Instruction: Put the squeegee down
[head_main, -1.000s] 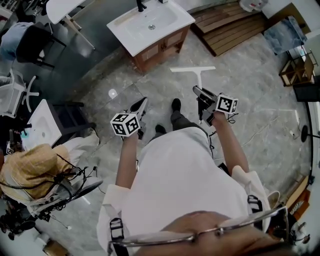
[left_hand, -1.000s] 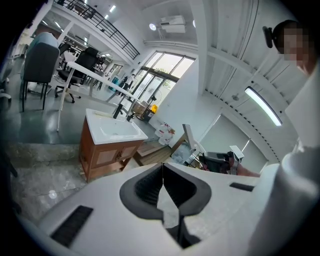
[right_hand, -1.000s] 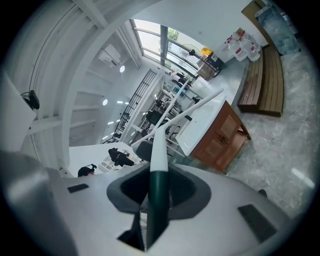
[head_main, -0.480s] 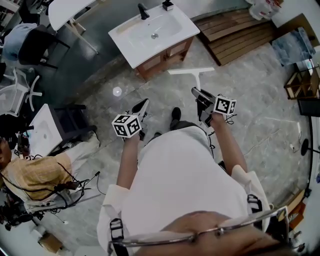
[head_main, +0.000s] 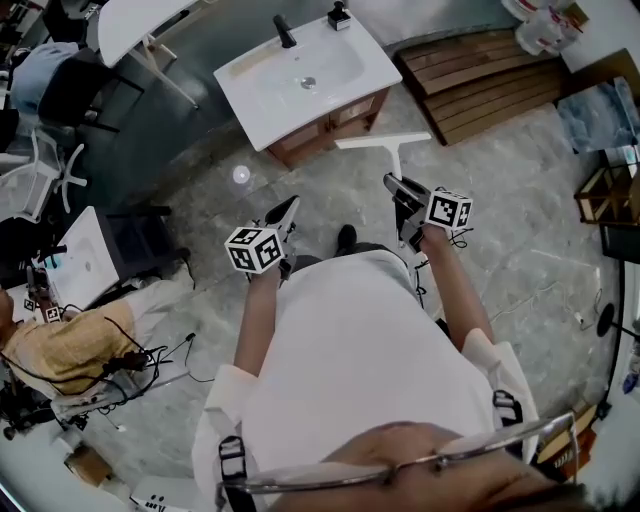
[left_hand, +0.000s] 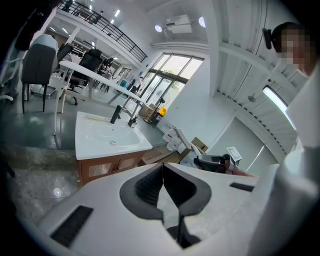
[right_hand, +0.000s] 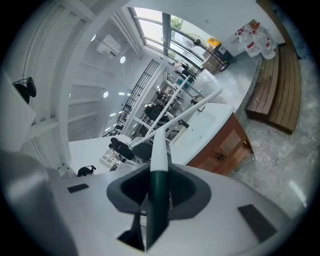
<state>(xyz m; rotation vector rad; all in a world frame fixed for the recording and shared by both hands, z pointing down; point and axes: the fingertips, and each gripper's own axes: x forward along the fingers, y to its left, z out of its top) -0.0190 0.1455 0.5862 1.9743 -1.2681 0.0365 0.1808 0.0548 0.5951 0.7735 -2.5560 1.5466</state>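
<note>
Your right gripper (head_main: 400, 192) is pinching the squeegee (head_main: 385, 143) by its handle, blade hanging out front near the sink cabinet (head_main: 330, 110). Your left gripper (head_main: 283, 213) is holding nothing, jaws pressed together.

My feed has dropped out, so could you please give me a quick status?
Left gripper shut, empty. Right gripper shut on squeegee, not yet down. Sink ahead.

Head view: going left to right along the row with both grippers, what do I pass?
Small white basin → left gripper → shoe → right gripper, shut on the squeegee → wooden frame at the right edge.
</note>
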